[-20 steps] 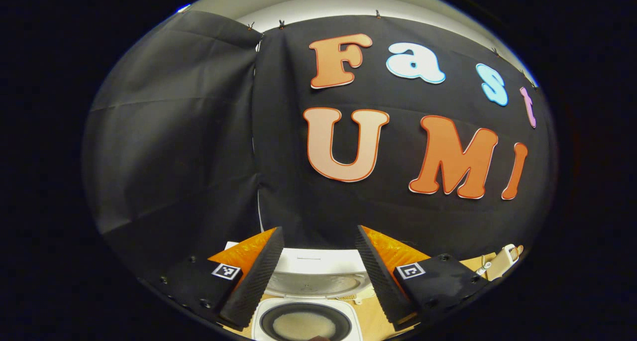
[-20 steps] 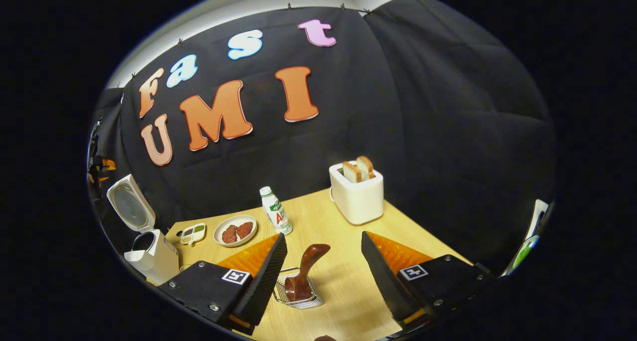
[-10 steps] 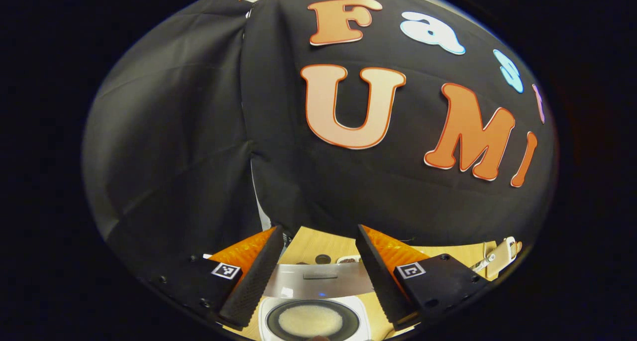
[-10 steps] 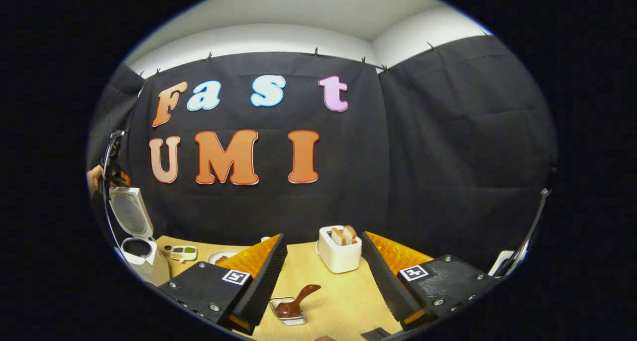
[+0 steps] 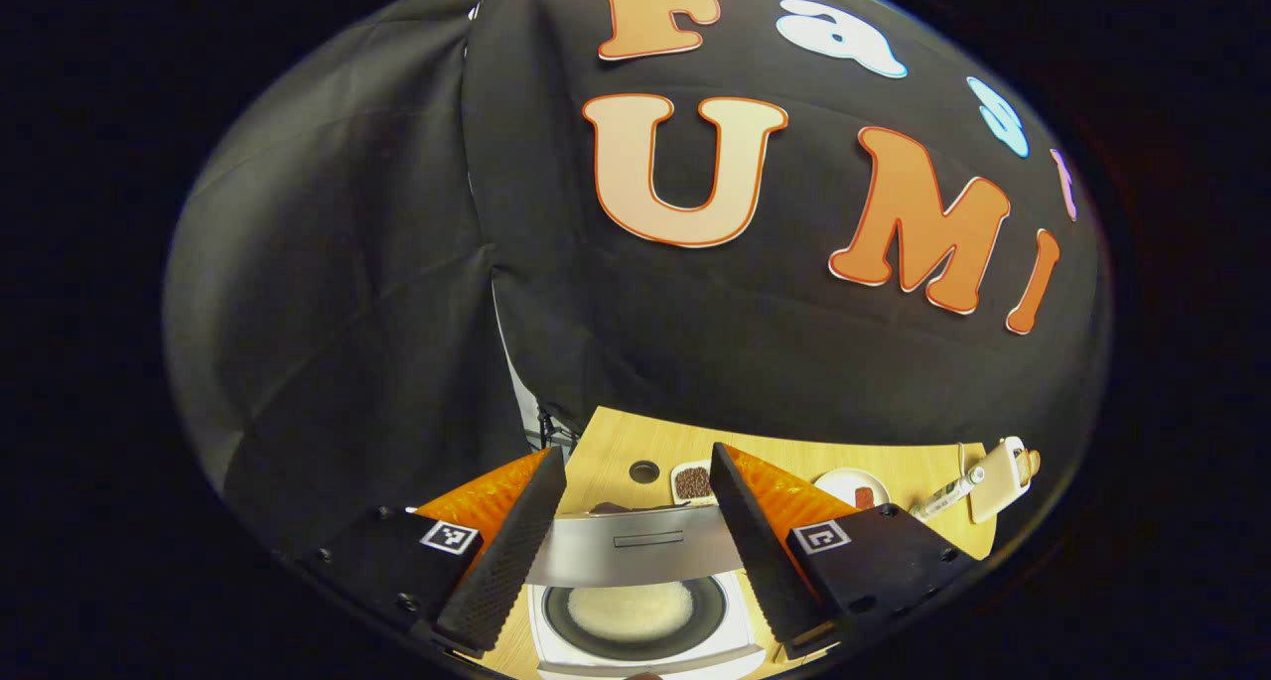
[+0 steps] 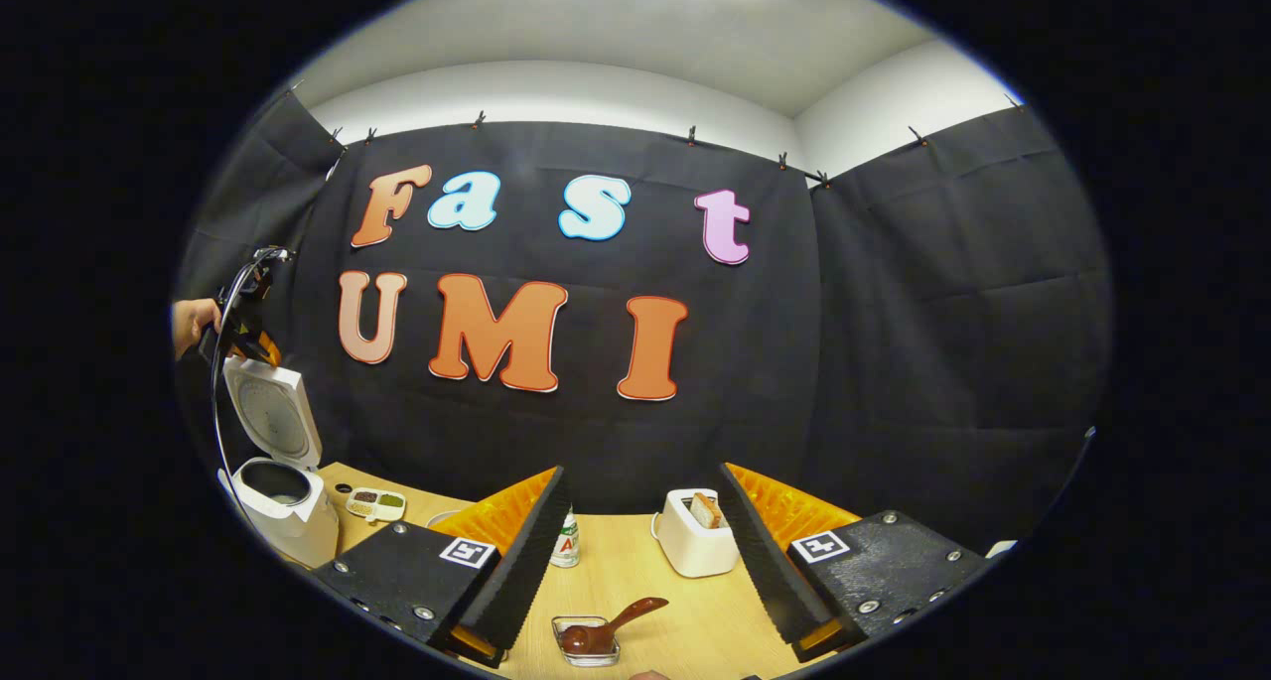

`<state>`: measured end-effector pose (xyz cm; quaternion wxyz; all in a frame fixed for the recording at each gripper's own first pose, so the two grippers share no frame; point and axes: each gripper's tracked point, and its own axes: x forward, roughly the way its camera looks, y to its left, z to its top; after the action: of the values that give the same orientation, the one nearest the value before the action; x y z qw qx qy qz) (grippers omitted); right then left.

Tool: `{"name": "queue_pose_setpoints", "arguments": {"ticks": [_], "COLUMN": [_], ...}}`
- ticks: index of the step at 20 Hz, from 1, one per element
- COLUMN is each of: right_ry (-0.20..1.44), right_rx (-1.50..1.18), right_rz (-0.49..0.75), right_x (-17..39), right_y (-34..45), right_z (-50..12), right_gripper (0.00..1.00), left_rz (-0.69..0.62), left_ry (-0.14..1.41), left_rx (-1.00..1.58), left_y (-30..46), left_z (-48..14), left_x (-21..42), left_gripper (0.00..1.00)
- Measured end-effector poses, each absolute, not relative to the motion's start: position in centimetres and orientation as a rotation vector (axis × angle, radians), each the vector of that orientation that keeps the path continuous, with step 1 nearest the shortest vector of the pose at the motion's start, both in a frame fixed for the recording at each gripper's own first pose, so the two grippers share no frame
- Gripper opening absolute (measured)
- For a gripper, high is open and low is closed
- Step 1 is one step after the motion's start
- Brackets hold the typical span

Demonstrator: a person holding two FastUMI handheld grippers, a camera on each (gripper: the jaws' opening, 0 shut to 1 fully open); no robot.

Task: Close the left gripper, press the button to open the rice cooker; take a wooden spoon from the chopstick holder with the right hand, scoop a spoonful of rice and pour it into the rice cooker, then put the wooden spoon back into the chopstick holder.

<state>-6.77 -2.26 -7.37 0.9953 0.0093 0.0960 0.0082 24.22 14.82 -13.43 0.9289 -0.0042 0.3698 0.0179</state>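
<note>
Right gripper view shows your rice cooker open with rice inside, wooden spoon back in its holder, both claws wide and empty.

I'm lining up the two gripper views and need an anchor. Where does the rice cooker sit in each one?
Left gripper view: the rice cooker sits at the bottom centre, between the left gripper's fingers, lid up, rice in the pot.
Right gripper view: the rice cooker stands at the far left, lid raised, with a hand above it.
Shared landmark: the wooden table.
</note>
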Motion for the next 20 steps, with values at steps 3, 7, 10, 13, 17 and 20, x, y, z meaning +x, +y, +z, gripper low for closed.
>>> {"name": "queue_pose_setpoints", "arguments": {"ticks": [3, 7, 10, 13, 17, 20], "right_ry": [0.217, 0.216, 0.226, 0.226, 0.228, 0.222], "right_rx": [0.035, 0.039, 0.037, 0.053, 0.058, 0.077], "right_rz": [0.068, 0.116, 0.158, 0.197, 0.237, 0.271], "right_x": [-6.3, -5.5, -4.8, -4.2, -3.8, -3.8], "right_y": [-1.1, -0.1, 0.9, 2.0, 3.3, 4.5], "right_z": [-8.7, -9.3, -10.0, -10.2, -10.8, -10.6], "right_gripper": [0.93, 0.93, 0.93, 0.93, 0.93, 0.93], "left_rz": [0.014, 0.024, 0.056, 0.088, 0.136, 0.141], "left_ry": [0.88, 0.999, 1.043, 1.103, 1.144, 1.175], "left_rx": [-0.059, -0.021, 0.013, 0.019, 0.008, 0.015], "left_y": [13.7, 13.1, 12.6, 12.4, 12.2, 12.1], "left_z": [-16.3, -21.2, -23.8, -26.7, -29.4, -29.5], "left_x": [19.9, 14.1, 10.8, 8.3, 6.7, 6.0], "left_gripper": [0.99, 0.99, 0.99, 1.0, 1.0, 1.0]}}
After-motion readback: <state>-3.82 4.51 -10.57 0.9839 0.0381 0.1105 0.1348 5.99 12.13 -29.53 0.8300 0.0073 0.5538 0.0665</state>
